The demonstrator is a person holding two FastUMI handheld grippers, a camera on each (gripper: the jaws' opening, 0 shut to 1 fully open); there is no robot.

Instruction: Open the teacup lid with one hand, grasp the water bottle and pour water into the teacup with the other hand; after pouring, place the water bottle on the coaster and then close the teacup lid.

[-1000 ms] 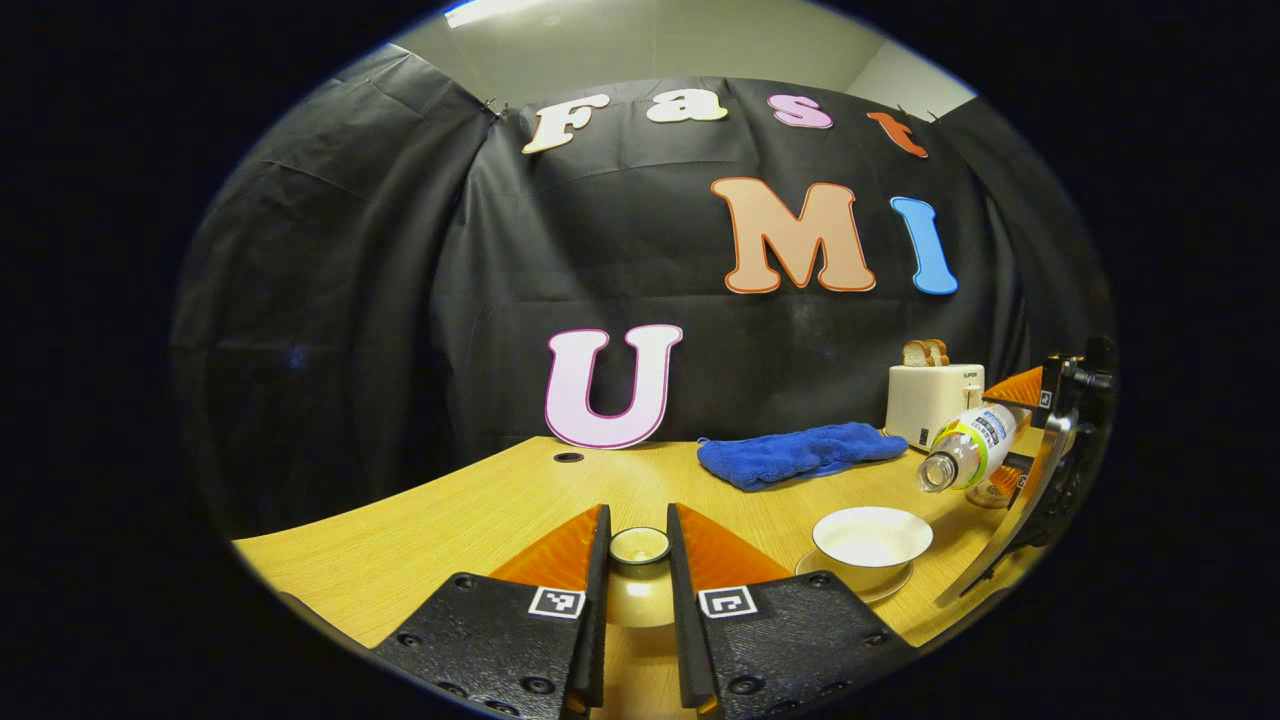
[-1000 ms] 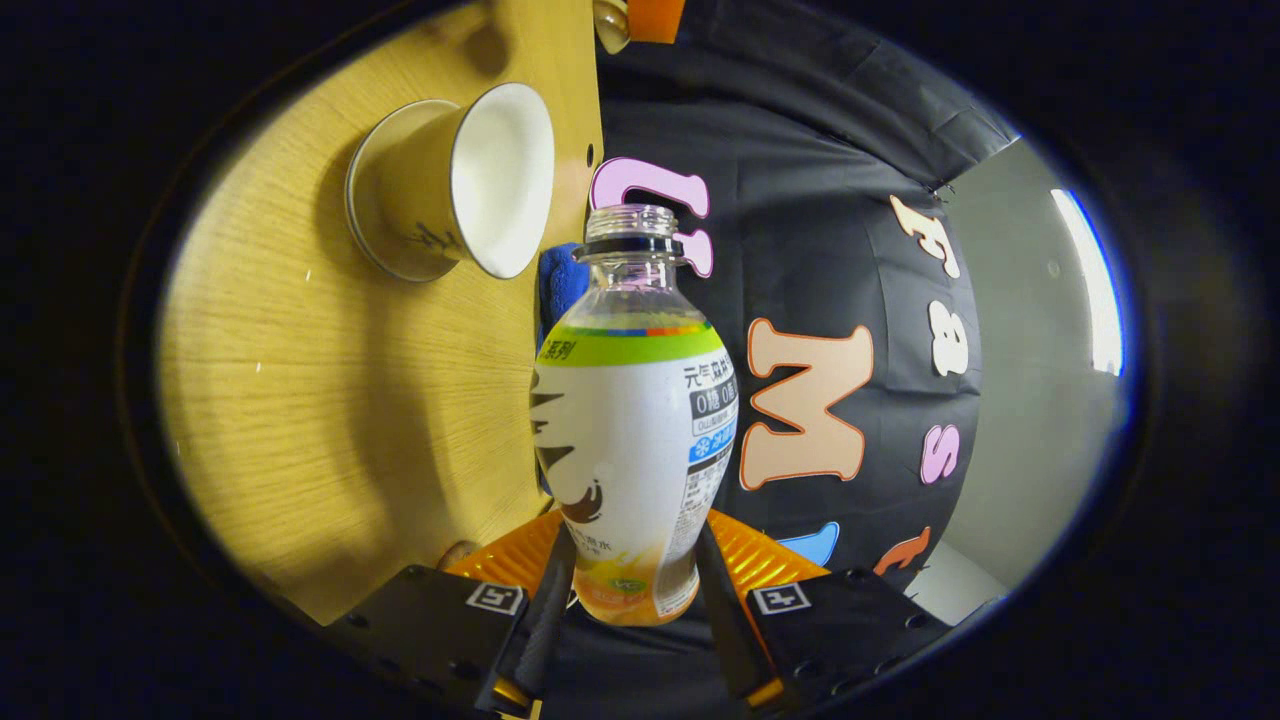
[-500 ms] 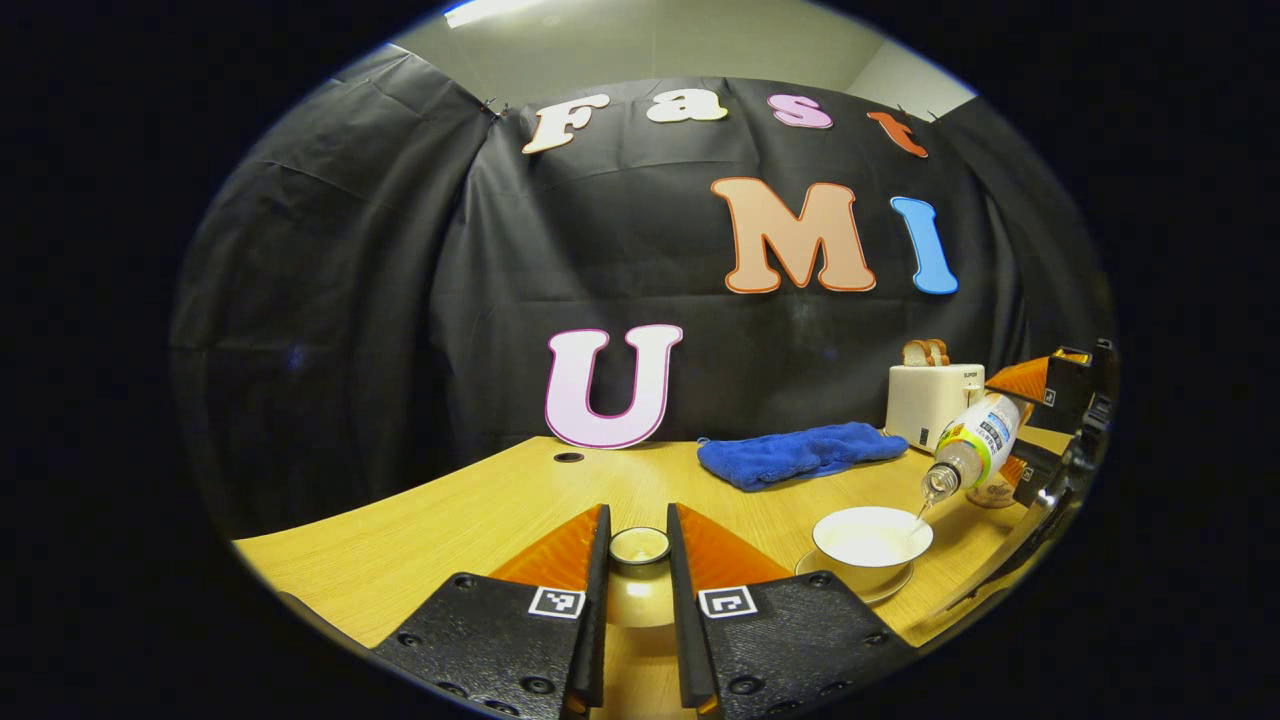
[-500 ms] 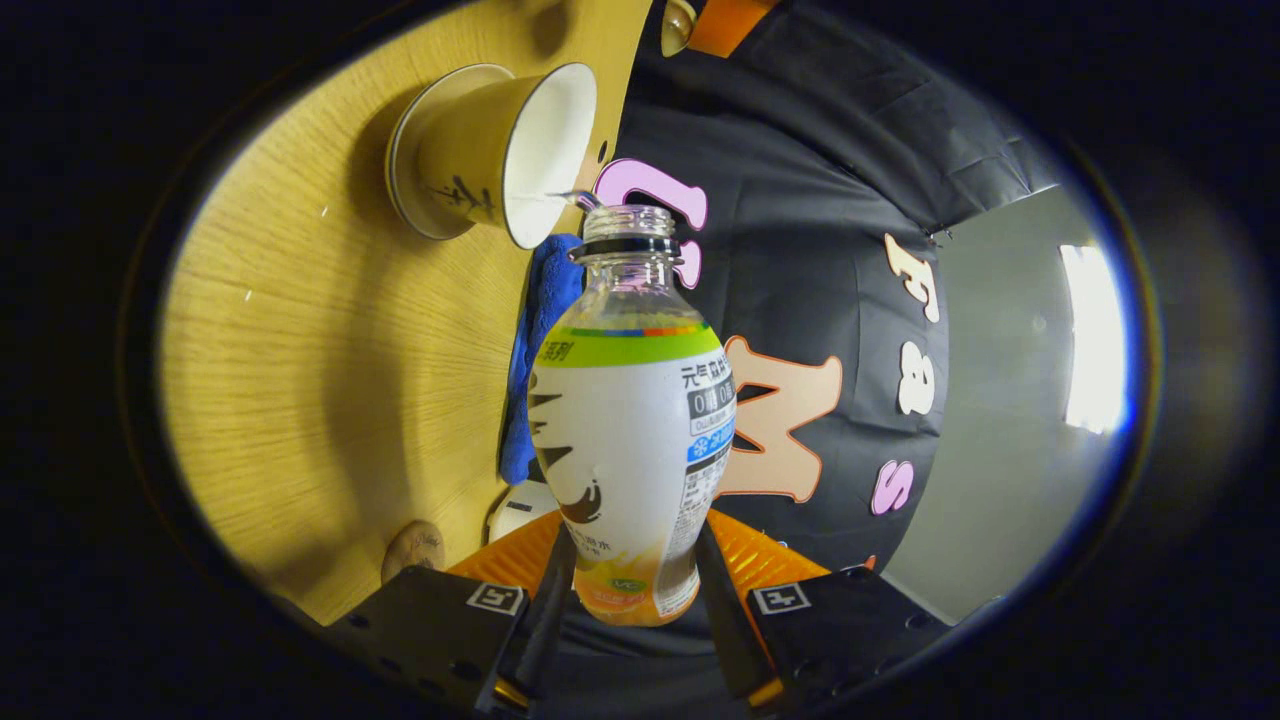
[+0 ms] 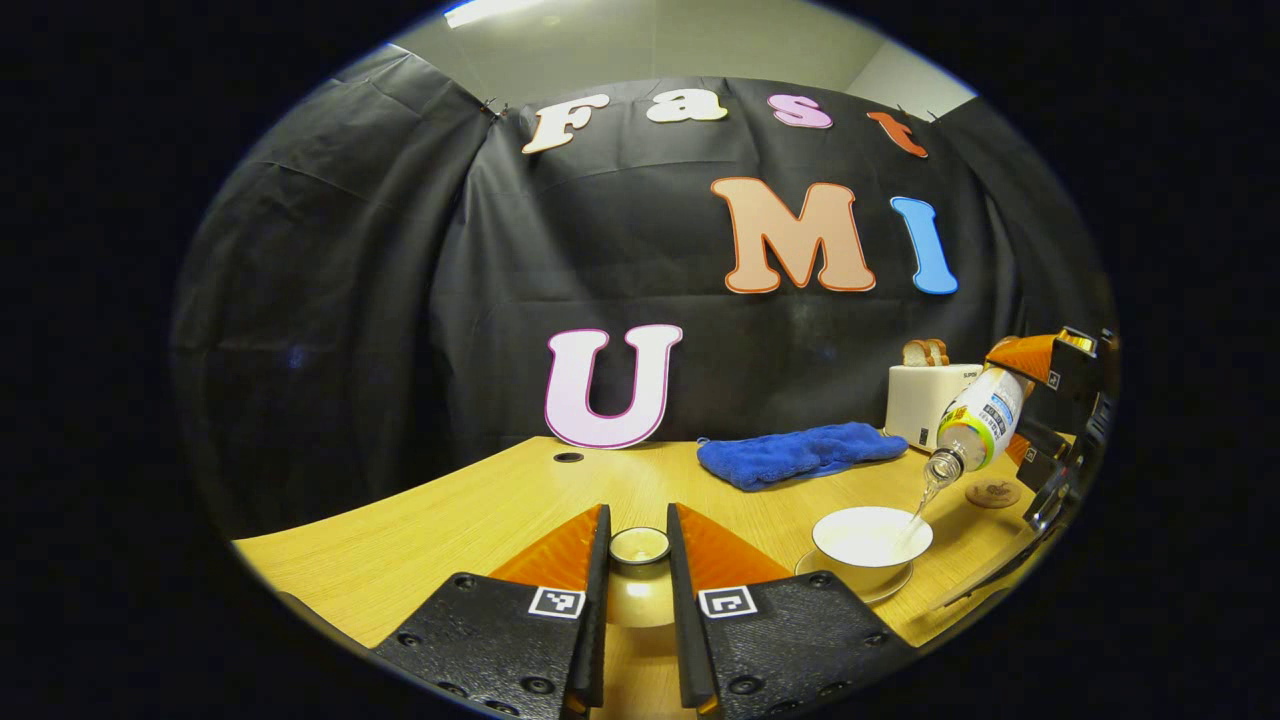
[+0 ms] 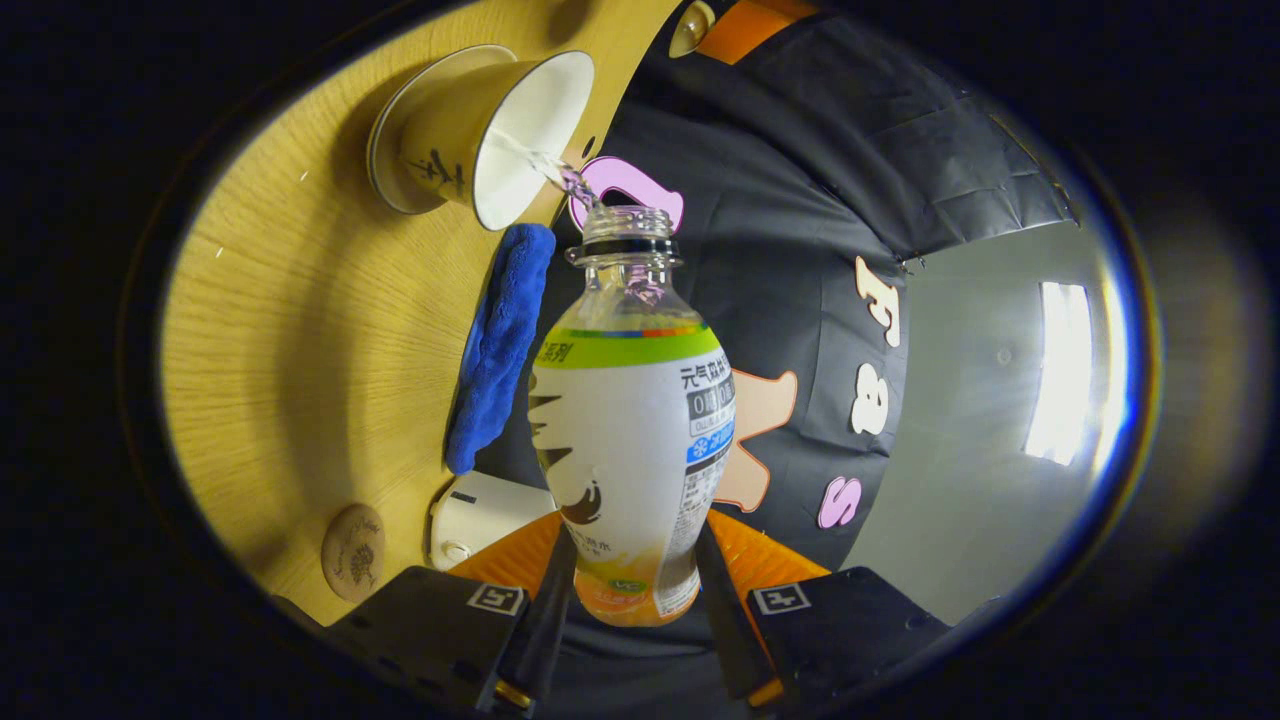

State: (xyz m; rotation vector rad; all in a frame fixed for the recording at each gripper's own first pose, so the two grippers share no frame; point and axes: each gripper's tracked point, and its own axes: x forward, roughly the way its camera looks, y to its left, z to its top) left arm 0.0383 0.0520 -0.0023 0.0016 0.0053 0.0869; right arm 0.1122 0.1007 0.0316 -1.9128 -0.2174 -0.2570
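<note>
Pouring water into the teacup (image 5: 872, 538).
My right tool (image 6: 632, 610) grips the tilted water bottle (image 6: 633, 440); my left tool (image 5: 638, 570) clamps the lid (image 5: 639, 546).

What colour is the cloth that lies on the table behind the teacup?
The cloth is bright blue, plain, with no pattern. It shows best in the left gripper view.

One bottle (image 6: 632, 420), one teacup (image 5: 871, 536) (uncovered)

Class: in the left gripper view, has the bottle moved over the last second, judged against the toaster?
Yes. The bottle has tipped steeper, its base rising up the toaster, and now pours into the teacup.
</note>
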